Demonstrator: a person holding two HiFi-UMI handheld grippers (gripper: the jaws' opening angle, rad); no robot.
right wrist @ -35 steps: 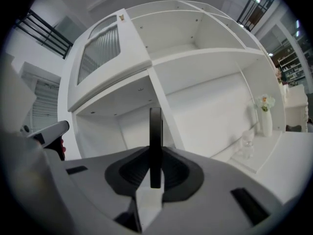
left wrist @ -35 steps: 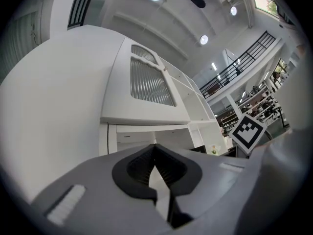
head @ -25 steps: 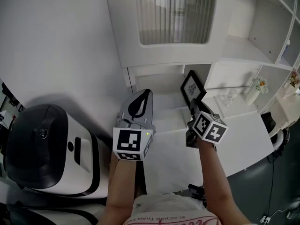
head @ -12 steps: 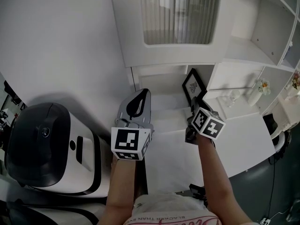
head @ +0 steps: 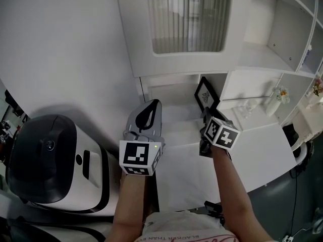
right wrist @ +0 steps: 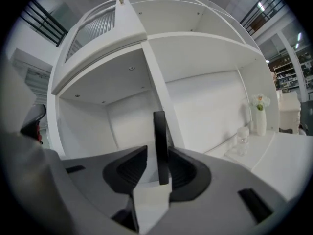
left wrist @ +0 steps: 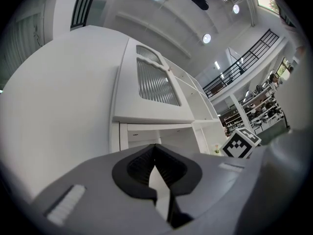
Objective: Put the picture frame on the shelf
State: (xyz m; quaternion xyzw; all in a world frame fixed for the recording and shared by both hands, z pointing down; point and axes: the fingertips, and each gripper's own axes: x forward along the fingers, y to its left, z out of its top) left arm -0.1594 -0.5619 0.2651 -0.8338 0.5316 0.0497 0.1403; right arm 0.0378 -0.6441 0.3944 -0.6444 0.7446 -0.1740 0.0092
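Note:
The black picture frame (head: 206,94) stands on edge in the lower left compartment of the white shelf (head: 177,121), tilted a little. In the right gripper view its thin dark edge (right wrist: 160,146) rises between the jaws. My right gripper (head: 207,116) (right wrist: 159,169) is opening around it. A gap shows between the left pad and the frame; the right pad sits close beside it. My left gripper (head: 150,107) (left wrist: 155,153) hovers to the left of the frame, its tips together and nothing in them.
A small white vase with a flower (head: 275,99) (right wrist: 259,117) and a glass bottle (head: 248,104) stand on the shelf board to the right. A cabinet with a ribbed glass door (head: 186,16) hangs above. A black and white machine (head: 50,160) sits at the left.
The right gripper and the frame have edged slightly up and away toward the shelf compartment. The left gripper has stayed nearly where it was.

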